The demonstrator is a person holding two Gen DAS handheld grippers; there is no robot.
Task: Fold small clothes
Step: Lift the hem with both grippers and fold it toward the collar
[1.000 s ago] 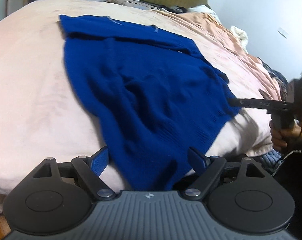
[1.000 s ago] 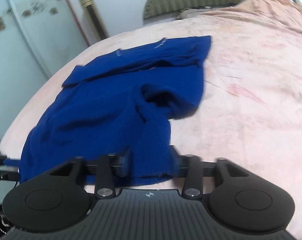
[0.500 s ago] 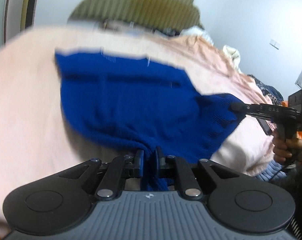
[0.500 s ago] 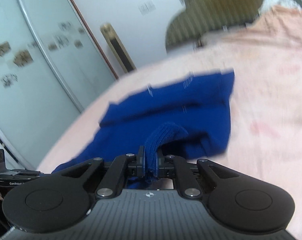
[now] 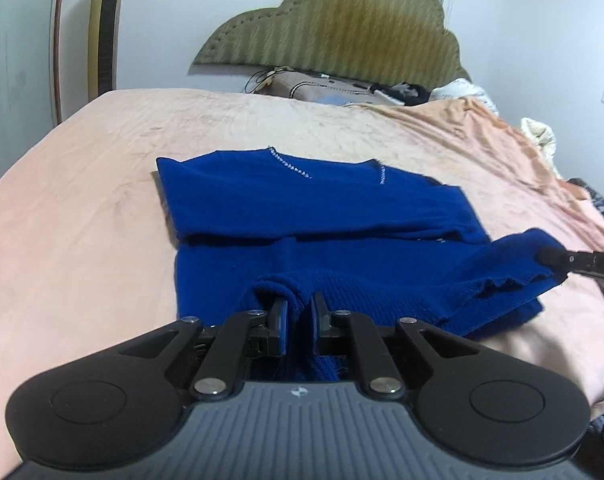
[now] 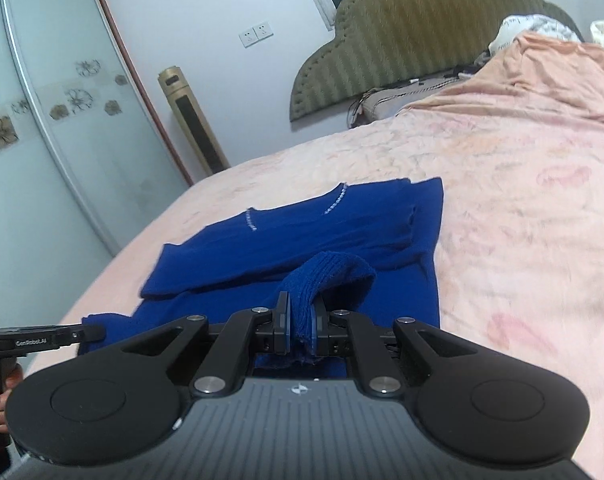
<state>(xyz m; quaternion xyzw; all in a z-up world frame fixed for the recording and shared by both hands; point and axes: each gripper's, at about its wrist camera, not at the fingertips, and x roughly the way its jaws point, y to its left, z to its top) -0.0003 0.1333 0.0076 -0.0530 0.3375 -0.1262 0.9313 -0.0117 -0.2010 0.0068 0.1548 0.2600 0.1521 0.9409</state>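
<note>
A blue knit sweater (image 5: 313, 216) lies on a pink bedsheet (image 5: 82, 216), its sleeves folded across the chest and its collar toward the headboard. My left gripper (image 5: 298, 310) is shut on the sweater's ribbed hem at the near left corner, lifted off the bed. My right gripper (image 6: 300, 312) is shut on the hem at the other corner, the fabric (image 6: 325, 272) humped up in front of its jaws. In the left wrist view the right gripper (image 5: 549, 258) reaches in from the right edge. The left gripper (image 6: 94, 332) shows at the left edge of the right wrist view.
An olive padded headboard (image 5: 329, 32) stands behind the bed, with pillows and loose items (image 5: 341, 88) at its foot. A gold tower fan (image 6: 194, 120) and a mirrored sliding door (image 6: 42, 120) are at the left. Crumpled bedding (image 5: 537, 132) lies at the right.
Both grippers closed on the sweater's hem corners and lifted them up and forward toward the collar. The sweater's lower part has come off the bed edge and is doubling over.
</note>
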